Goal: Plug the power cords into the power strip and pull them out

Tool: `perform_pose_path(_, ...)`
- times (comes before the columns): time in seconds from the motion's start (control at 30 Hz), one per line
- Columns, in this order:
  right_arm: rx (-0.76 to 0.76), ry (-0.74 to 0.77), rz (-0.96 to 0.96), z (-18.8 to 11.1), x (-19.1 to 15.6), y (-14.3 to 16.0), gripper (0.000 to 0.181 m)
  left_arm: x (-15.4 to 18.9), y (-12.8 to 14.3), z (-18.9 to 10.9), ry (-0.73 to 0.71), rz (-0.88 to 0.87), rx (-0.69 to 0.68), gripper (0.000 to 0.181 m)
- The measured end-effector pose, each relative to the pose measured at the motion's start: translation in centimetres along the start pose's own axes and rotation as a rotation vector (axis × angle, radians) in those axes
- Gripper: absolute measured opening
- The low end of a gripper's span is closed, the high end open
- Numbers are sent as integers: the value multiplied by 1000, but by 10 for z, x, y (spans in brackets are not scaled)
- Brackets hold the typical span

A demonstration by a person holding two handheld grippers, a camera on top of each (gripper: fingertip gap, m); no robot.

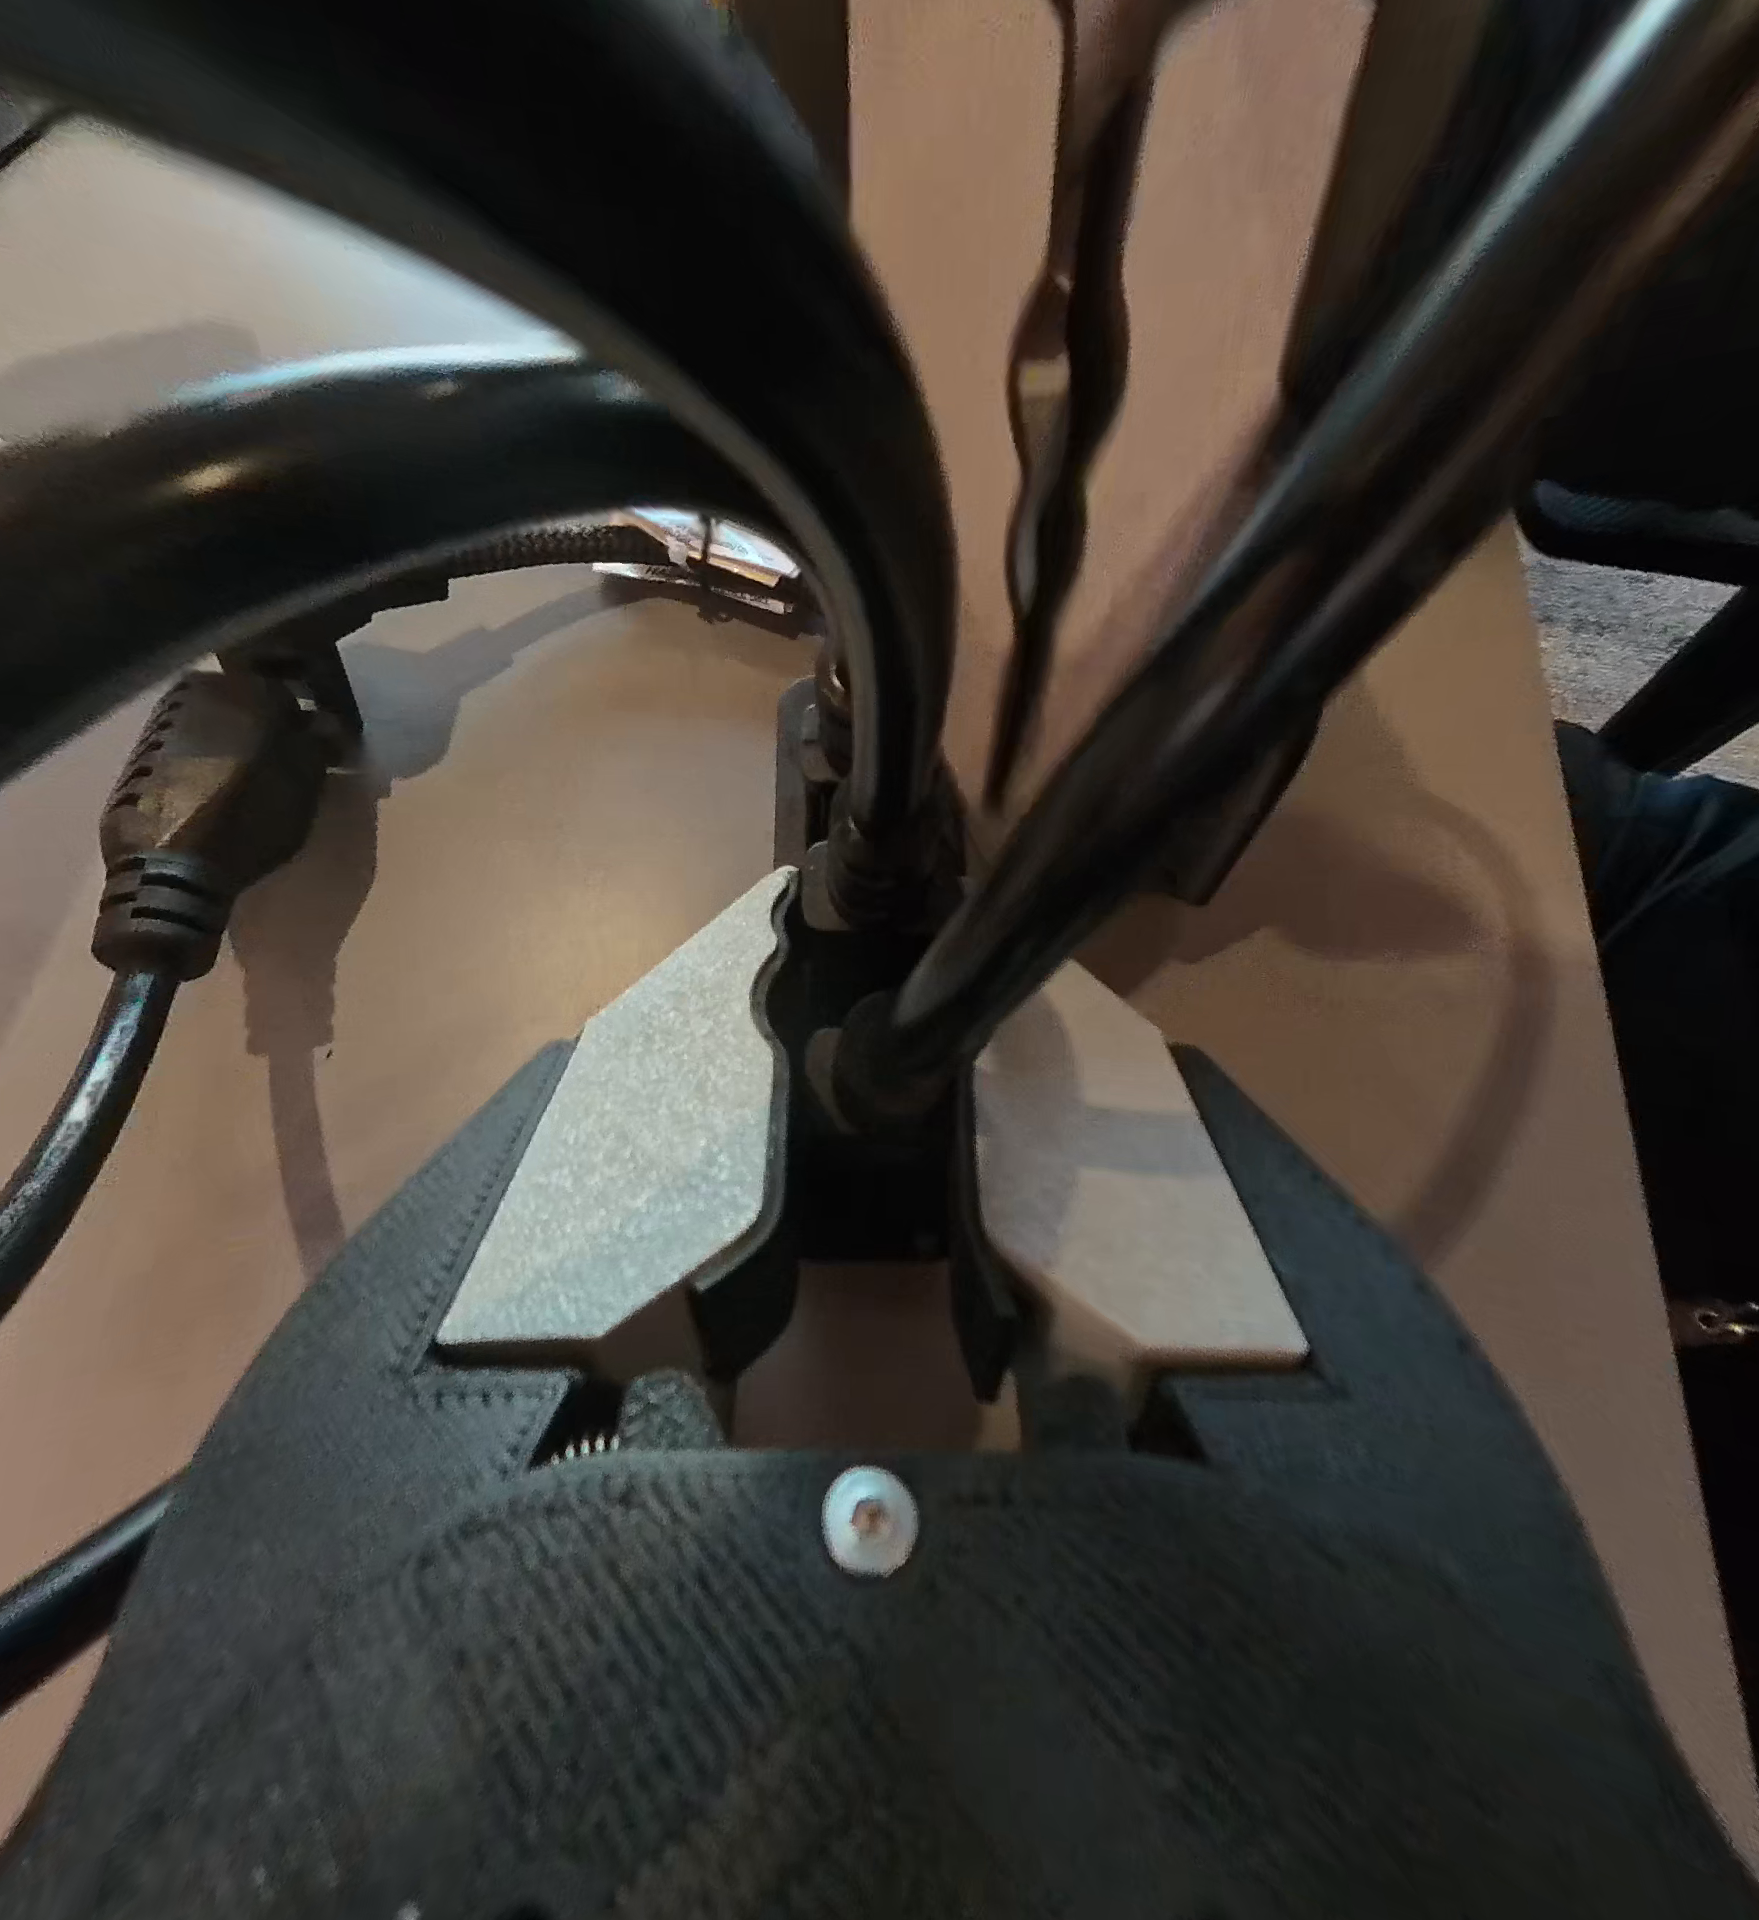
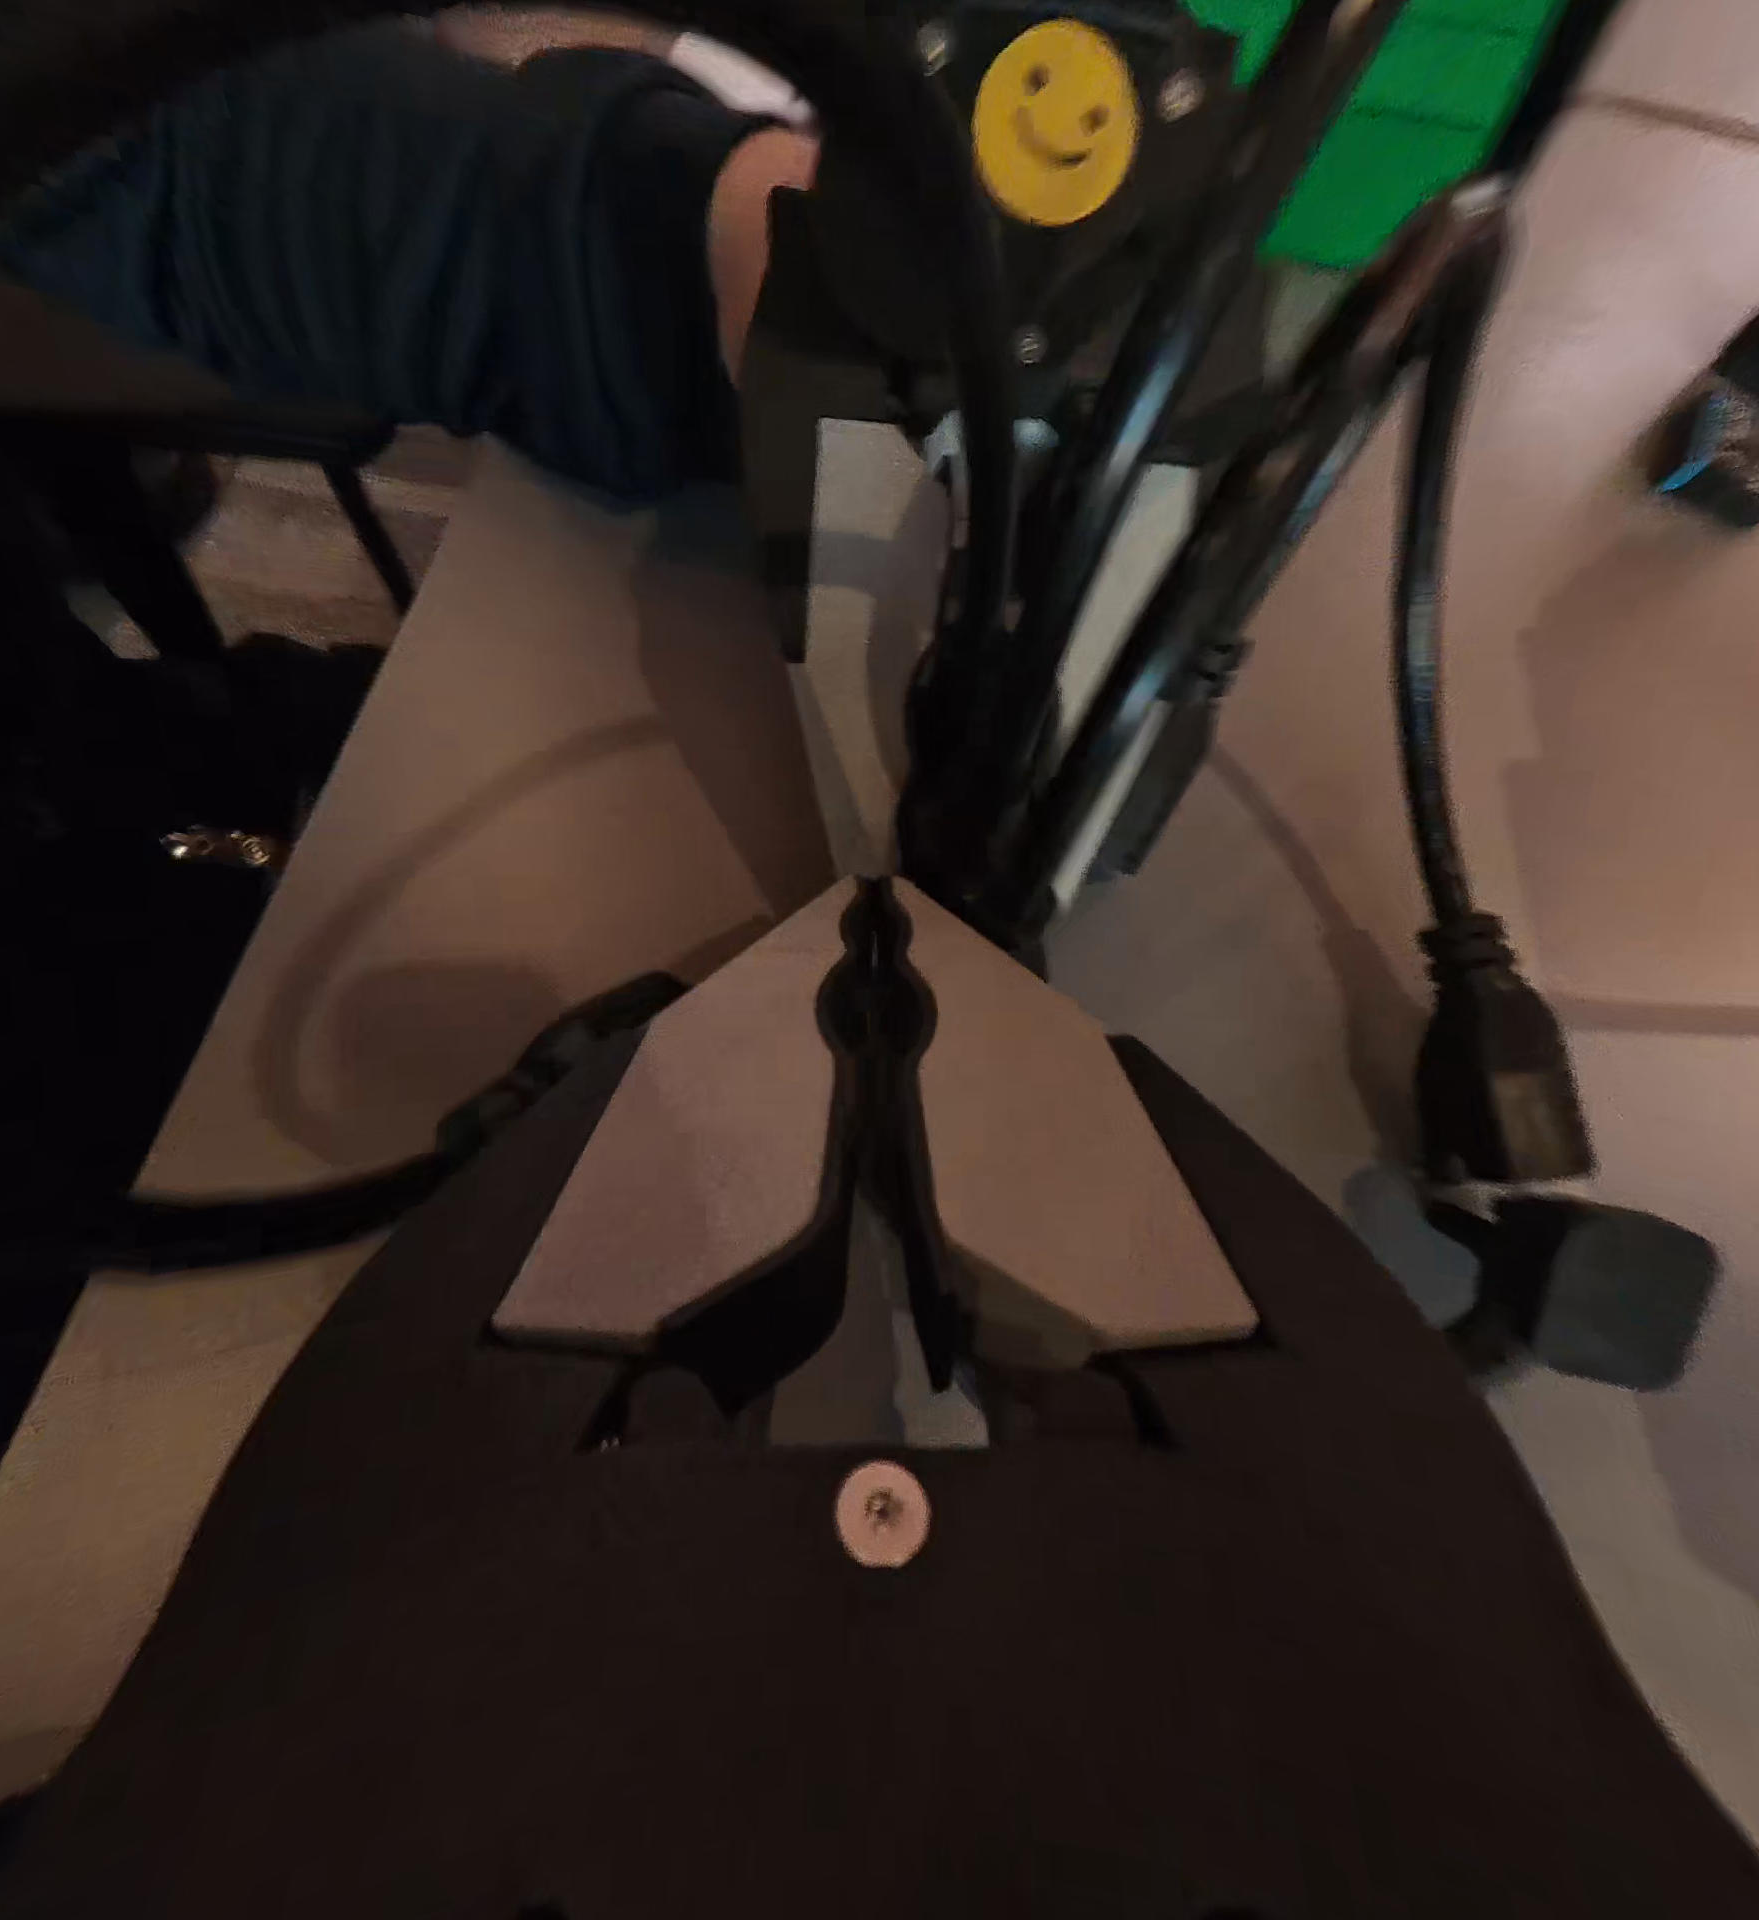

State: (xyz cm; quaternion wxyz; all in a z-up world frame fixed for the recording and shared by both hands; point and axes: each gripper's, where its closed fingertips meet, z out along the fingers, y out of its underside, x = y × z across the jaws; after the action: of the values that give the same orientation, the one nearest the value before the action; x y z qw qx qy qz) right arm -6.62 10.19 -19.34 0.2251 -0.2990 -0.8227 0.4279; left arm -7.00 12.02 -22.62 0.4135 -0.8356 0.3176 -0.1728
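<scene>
Left gripper (image 1: pixel 880 1081) clamped on a black plug (image 1: pixel 870 1132) among power cords (image 1: pixel 501 312); right gripper (image 2: pixel 877 904) pressed together, holding nothing; beige tabletop (image 1: pixel 563 831) beneath; loose plug (image 2: pixel 1503 1070) lying right; both grippers angled low over the surface.

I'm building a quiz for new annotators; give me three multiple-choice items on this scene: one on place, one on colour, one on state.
1. The loose ribbed black plug lies:
A) left of the left gripper, on the table
B) between the right gripper's fingers
C) on the floor
2. The round smiley disc is:
A) red
B) yellow
C) blue
3. The right gripper's jaws are:
A) wide open
B) shut, tips meeting
C) clamped on a mug

1 A: the ribbed black plug rests on the brown table, left of the left gripper, which clamps the held black plug.
2 B: the smiley disc is yellow.
3 B: the right gripper shows no gap at its tips.
</scene>
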Motion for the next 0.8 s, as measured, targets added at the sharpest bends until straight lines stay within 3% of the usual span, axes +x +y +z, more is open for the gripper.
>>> perform_pose_path(0.17, 139, 80, 141, -46, 25, -2, 0, 0, 4, -6, 15, 3, 0, 25)
perform_pose_path(0.4, 45, -12, 82, 4, 3, -4, 0, -1, 4, -6, 18, -16, 4, 25)
perform_pose_path(0.67, 148, 82, 139, -36, 24, -7, 0, -1, 4, -6, 17, -3, 8, 25)
perform_pose_path(0.8, 66, 12, 113, -10, 11, 0, 0, -1, 0, -1, 13, -16, 23, 25)
